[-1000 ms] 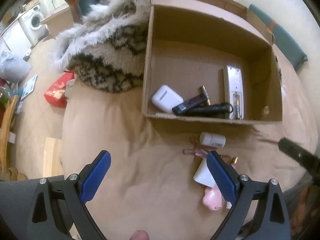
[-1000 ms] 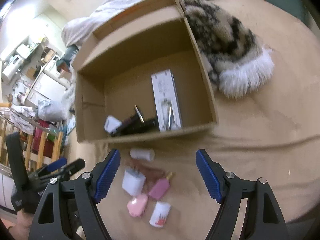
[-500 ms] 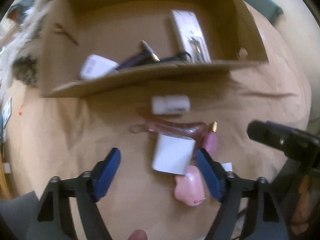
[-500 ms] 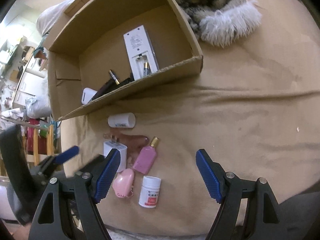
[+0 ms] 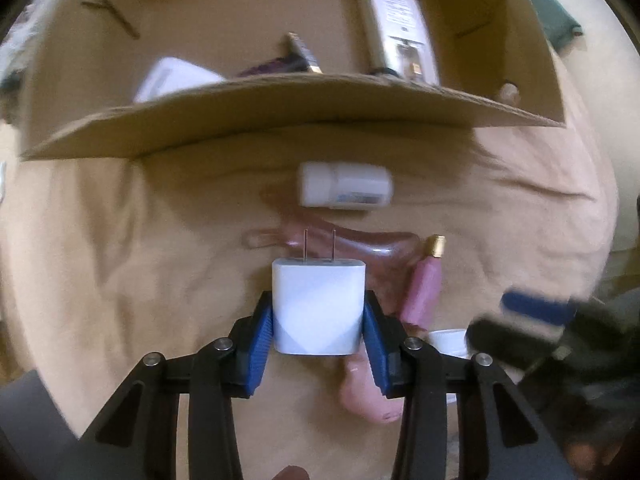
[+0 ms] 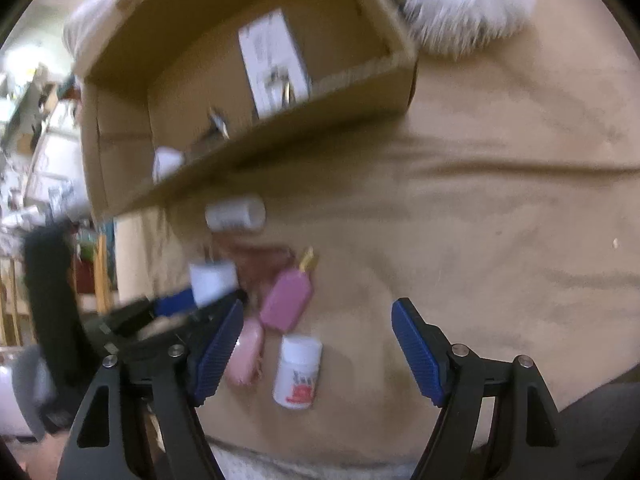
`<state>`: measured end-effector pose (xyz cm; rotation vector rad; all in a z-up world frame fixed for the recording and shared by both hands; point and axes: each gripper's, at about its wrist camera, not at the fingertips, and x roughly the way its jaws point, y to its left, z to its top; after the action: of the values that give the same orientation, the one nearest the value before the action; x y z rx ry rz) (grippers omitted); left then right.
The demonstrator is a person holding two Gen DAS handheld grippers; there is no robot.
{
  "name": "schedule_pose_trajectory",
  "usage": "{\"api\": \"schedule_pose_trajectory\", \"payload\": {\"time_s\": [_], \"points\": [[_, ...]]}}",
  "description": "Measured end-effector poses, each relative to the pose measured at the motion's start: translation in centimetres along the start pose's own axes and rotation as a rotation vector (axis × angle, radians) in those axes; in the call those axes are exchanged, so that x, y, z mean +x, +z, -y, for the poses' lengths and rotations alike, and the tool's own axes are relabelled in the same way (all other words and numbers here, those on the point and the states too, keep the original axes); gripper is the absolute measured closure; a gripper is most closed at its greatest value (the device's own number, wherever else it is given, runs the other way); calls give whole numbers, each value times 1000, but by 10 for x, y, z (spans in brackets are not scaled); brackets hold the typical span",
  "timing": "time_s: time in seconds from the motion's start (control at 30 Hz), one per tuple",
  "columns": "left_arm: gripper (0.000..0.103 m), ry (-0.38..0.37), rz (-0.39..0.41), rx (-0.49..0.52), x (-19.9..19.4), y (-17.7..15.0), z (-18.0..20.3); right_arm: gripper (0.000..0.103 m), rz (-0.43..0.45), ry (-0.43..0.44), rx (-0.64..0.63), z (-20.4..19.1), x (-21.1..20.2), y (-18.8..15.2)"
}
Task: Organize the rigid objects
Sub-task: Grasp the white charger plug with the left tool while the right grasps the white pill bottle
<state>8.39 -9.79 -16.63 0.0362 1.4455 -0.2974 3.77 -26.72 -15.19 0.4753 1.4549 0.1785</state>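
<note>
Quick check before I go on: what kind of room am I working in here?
Likely a bedroom at home, probably on a bed: the tan sheet is soft and creased, a furry throw lies past the cardboard box, and household clutter fills the background.

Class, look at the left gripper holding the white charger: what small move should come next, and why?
Probably lift it and carry it forward over the box's near wall. The left gripper is shut on the white charger, and the cardboard box just ahead already holds other items.
</note>
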Motion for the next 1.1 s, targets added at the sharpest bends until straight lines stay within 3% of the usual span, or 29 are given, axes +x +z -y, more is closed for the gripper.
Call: {"api": "schedule_pose_trajectory", "payload": {"time_s": [0.03,0.1,0.13,0.2,0.4,0.5,0.6,0.83,1.1], "points": [[64,32,1,-17,-1,0,-5,44,-32,7,-7,-1,6,-3],[64,64,-5,-49,-2,-1,-11,61,-65,-17,-27,-5,13,-9],[64,74,-8,-71,-2,-1,-16,63,-77,-19,-40,-7,16,-11],[64,90,-9,-87,-2,0,-22,64,-94,-7,-60,-13,20,-14],[64,106,-10,-106,-2,2,-23,65,-149,-80,-119,-28,42,-23],[64,110,-7,-104,-2,3,-24,74,-125,-137,-187,-39,43,-25],[64,121,-1,-108,-3,2,-26,74,-102,-127,-206,-44,37,-28],[64,129,44,-174,-29,-14,-41,75,3,-104,-202,-43,7,-29],[64,159,156,-239,-81,-23,-48,75,207,-71,-244,-49,-57,-18]]}}
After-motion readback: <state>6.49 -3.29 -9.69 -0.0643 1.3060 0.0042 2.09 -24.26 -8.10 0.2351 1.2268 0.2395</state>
